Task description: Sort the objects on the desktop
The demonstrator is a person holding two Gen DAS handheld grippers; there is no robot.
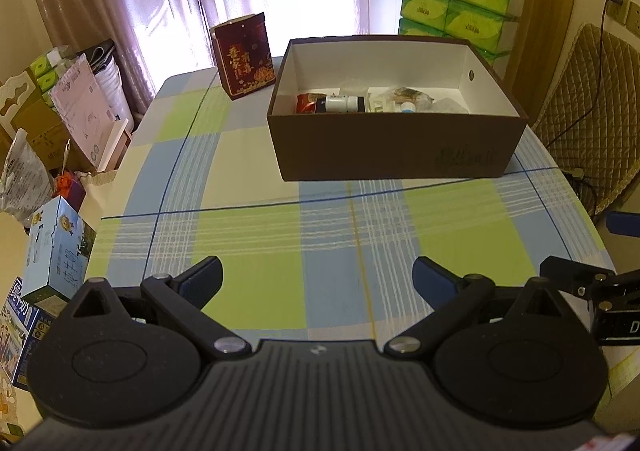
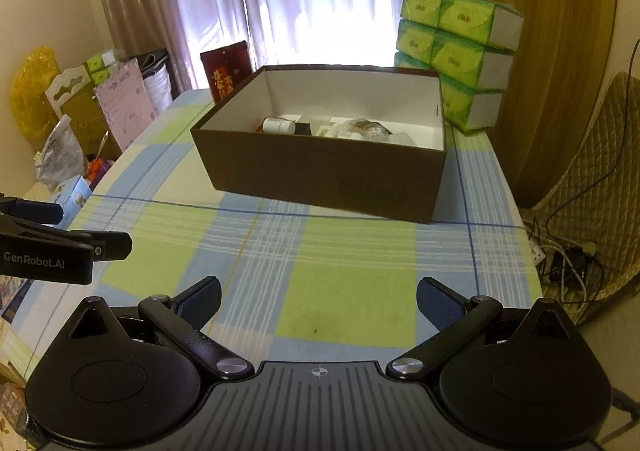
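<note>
A brown cardboard box (image 1: 396, 147) with a white inside stands at the far middle of the checked tablecloth (image 1: 256, 251); it also shows in the right wrist view (image 2: 320, 175). Inside lie a white bottle (image 1: 340, 103), a red packet (image 1: 306, 103) and several wrapped small items (image 1: 408, 99). My left gripper (image 1: 316, 275) is open and empty, low over the near part of the table. My right gripper (image 2: 318, 297) is open and empty, beside it to the right. The left gripper shows at the left edge of the right wrist view (image 2: 52, 243).
A dark red gift bag (image 1: 244, 55) stands left of the box. Green tissue packs (image 1: 460, 7) are stacked behind it at the right. Boxes and bags (image 1: 60, 131) crowd the floor left of the table. A padded chair (image 1: 588, 111) and cables are at the right.
</note>
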